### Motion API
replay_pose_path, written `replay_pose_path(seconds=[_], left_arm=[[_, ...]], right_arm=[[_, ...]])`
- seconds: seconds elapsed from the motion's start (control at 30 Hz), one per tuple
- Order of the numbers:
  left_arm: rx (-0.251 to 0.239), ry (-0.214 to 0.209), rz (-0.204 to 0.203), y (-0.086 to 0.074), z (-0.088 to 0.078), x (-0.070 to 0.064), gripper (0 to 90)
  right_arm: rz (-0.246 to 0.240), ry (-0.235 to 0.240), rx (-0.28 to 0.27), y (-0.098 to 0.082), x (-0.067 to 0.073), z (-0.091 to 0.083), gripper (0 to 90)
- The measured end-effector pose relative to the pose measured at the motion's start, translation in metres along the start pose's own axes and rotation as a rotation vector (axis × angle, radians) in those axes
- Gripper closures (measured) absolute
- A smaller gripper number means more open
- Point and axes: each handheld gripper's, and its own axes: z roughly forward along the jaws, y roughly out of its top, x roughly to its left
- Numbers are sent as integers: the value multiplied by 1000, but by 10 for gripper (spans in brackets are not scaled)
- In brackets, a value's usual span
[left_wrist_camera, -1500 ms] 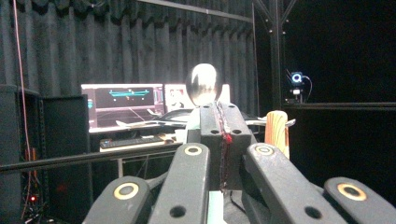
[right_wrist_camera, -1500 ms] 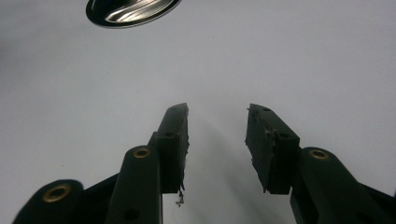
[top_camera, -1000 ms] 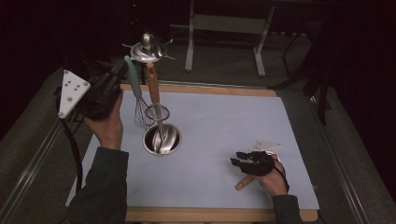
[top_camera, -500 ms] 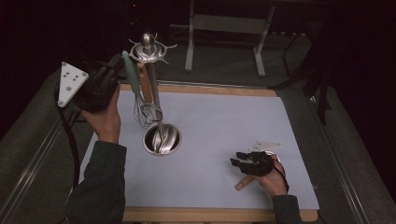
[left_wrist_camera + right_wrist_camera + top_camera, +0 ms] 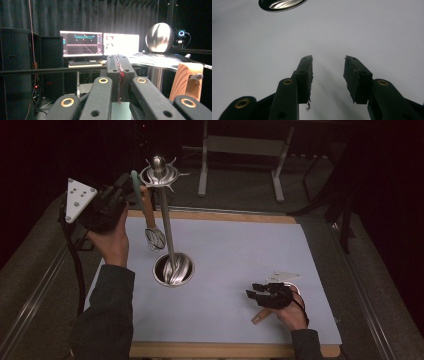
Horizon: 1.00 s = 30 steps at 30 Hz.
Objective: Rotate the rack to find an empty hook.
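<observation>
The pale mat (image 5: 240,270) is lying under both grippers, covering most of the wooden table (image 5: 220,215). Just right of the left gripper (image 5: 131,190), a tall metal stand (image 5: 167,237) is rising from a round shiny base (image 5: 173,270), its ball top (image 5: 160,37) and flat hook ring showing ahead and to the right of the pressed-together jaws in the left gripper view. That gripper is being held up level with the ring, its jaws fully closed; in the high view a green-handled whisk (image 5: 155,237) is hanging down from its tip, though I cannot tell whether the jaws are actually pinching the handle. A wooden handle (image 5: 186,81) is hanging from a hook just right of those jaws. The right gripper (image 5: 256,290) is resting low over the mat, well apart from the stand, its jaws standing open with nothing between them (image 5: 328,75). A wooden stick (image 5: 261,316) is lying beneath that hand.
</observation>
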Motion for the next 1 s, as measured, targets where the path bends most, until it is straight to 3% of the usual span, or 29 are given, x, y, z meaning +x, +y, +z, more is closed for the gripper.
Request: replay_pose_path(seconds=[0.6,1.0], left_arm=[[29,9,-38,2,14,5,898],[40,11,-20,4,13,5,898]], right_arm=[[-4,-1,5,0,1,1,581],[-8,-11,8,0,1,0,581]])
